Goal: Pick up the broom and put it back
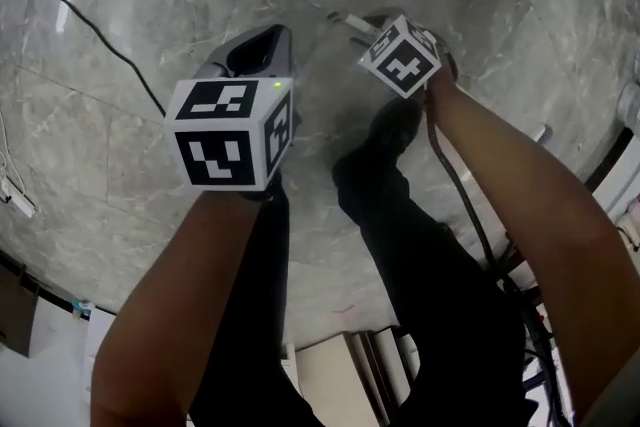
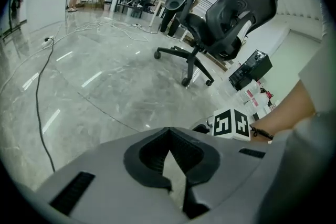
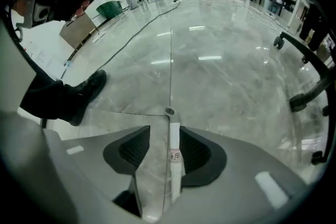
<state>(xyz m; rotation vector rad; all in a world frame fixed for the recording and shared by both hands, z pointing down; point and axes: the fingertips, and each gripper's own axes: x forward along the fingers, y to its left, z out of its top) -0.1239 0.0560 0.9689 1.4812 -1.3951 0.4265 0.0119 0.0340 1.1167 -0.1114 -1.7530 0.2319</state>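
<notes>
Right gripper view looks almost straight down between the jaws of the right gripper (image 3: pixel 163 132), which stand wide apart and grasp nothing. The slim white broom handle (image 3: pixel 174 161) lies on the polished marble floor (image 3: pixel 226 76) in the gap, hard against the right-side pad and well off the left one, with its hanging-hole end just past the jaw tips. The left gripper (image 2: pixel 168 130) is clenched, its tips meeting on nothing, with only floor showing behind them. Farther out are the person's dark shoe (image 3: pixel 86 93) near the handle, an office chair (image 2: pixel 220 23) and a loose cable (image 2: pixel 41 86). The handle is off-centre, so a closing left pad would likely sweep it sideways, and a thin round shaft on so smooth a floor could roll or skid out. The grip would also land near the handle's very end. The broom head is not in view, and its weight could twist the shaft in the pads once lifted.
</notes>
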